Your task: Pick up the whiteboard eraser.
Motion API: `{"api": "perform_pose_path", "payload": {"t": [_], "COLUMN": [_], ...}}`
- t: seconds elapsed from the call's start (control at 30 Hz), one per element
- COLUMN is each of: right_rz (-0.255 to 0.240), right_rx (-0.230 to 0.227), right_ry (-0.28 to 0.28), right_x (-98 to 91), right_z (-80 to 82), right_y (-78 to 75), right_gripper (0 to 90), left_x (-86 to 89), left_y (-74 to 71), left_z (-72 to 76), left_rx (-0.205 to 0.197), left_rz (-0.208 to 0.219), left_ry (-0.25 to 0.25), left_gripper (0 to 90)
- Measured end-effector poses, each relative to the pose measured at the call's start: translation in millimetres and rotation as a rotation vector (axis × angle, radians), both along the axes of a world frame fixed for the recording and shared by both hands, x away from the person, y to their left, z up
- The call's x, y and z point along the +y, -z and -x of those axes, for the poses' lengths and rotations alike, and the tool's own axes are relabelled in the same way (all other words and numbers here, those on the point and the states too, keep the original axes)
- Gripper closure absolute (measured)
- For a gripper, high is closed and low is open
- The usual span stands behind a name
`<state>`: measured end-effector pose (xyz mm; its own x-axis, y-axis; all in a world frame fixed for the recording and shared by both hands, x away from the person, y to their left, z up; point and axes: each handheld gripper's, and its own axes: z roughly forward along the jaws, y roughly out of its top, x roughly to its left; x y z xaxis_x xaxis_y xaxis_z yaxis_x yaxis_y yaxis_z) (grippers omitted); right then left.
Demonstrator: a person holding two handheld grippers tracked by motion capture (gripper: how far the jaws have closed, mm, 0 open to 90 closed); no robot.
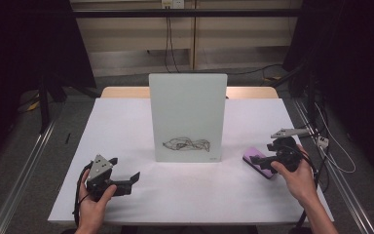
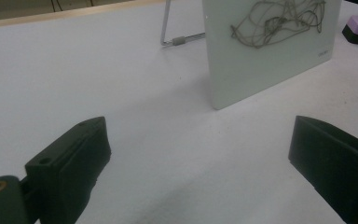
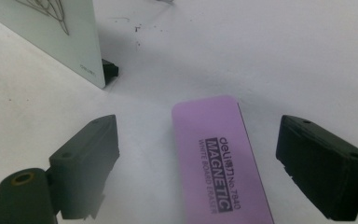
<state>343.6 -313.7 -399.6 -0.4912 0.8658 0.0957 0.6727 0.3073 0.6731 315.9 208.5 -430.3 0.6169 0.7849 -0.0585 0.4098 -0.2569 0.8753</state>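
Observation:
A small whiteboard [image 1: 187, 117] stands upright in the middle of the white table [image 1: 121, 126], with a dark scribble [image 1: 185, 144] low on its face. A purple magnetic whiteboard eraser [image 1: 251, 157] lies flat to the right of the board. My right gripper [image 1: 262, 162] hovers over it. In the right gripper view the eraser [image 3: 219, 168] lies between the jaws of the gripper [image 3: 198, 123], with a gap on each side, so the pads do not press on it. My left gripper [image 1: 132, 181] rests near the front left, open and holding nothing [image 2: 200, 128]; the board [image 2: 261, 60] stands ahead of it.
A wire stand [image 2: 172, 37] props the board from behind, and a small black foot [image 3: 109, 69] sits at its lower corner. Cables [image 1: 331, 156] trail off the table's right edge. Metal rails run along both sides on the floor.

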Motion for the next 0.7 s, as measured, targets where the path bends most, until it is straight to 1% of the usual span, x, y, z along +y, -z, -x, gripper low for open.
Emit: {"api": "perform_pose_path", "payload": {"t": [0.03,0.07,0.1,0.13,0.2,0.27,0.3,0.33,0.37,0.4,0.43,0.47,0.53,0.63,0.7], "right_rz": [-0.002,-0.008,-0.009,-0.007,-0.002,0.036,0.045,0.069,0.081,0.088,0.093,0.101,0.097,0.112,0.131], "right_rx": [-0.004,0.017,0.031,0.030,0.031,0.044,0.041,0.028,0.028,0.034,0.049,0.053,0.066,0.051,0.052], "right_ry": [-0.011,-0.008,-0.018,-0.019,0.008,0.004,0.008,0.004,-0.008,-0.023,-0.026,-0.028,-0.023,-0.038,-0.051], "right_x": [0.2,0.2,-0.5,-1.1,-3.7,-4.5,-4.5,-4.7,-5.0,-5.8,-6.3,-7.4,-9.5,-10.1,-7.0], "right_z": [-2.8,-5.1,-8.1,-9.9,-12.0,-11.6,-9.6,-8.1,-7.2,-6.8,-6.7,-7.0,-7.7,-9.0,-9.5], "right_y": [1.2,2.4,3.7,4.9,6.8,8.2,8.7,10.4,12.5,15.0,17.2,18.9,20.5,20.6,22.1], "right_gripper": [13.0,13.2,13.7,14.4,14.9,18.9,18.0,17.3,16.4,15.1,14.6,14.2,14.4,20.4,22.6], "left_x": [-0.5,-0.7,-1.0,-1.2,-2.4,-3.8,-4.3,-4.6,-5.2,-5.3,-5.1,-5.0,-4.1,-3.3,-3.4], "left_y": [0.0,-0.1,0.0,0.2,0.7,1.3,1.4,1.6,2.0,2.3,2.4,2.5,2.5,2.8,3.1], "left_z": [-0.2,-0.3,-0.6,-0.7,-0.4,-0.2,-0.3,-0.5,-0.8,-1.1,-1.2,-1.2,-1.3,-2.1,-2.7], "left_rx": [0.002,0.002,0.002,0.007,0.023,0.034,0.033,0.034,0.035,0.038,0.037,0.037,0.032,0.038,0.041], "left_rz": [0.001,-0.005,-0.005,-0.003,0.011,0.010,0.005,0.004,0.008,0.010,0.006,0.007,0.001,0.001,0.001], "left_ry": [0.005,0.006,0.006,0.008,0.017,0.033,0.037,0.037,0.033,0.035,0.035,0.035,0.037,0.032,0.030], "left_gripper": [5.2,5.2,5.2,5.2,5.2,5.2,5.2,5.2,5.2,5.2,5.2,5.2,5.2,5.2,5.2]}}
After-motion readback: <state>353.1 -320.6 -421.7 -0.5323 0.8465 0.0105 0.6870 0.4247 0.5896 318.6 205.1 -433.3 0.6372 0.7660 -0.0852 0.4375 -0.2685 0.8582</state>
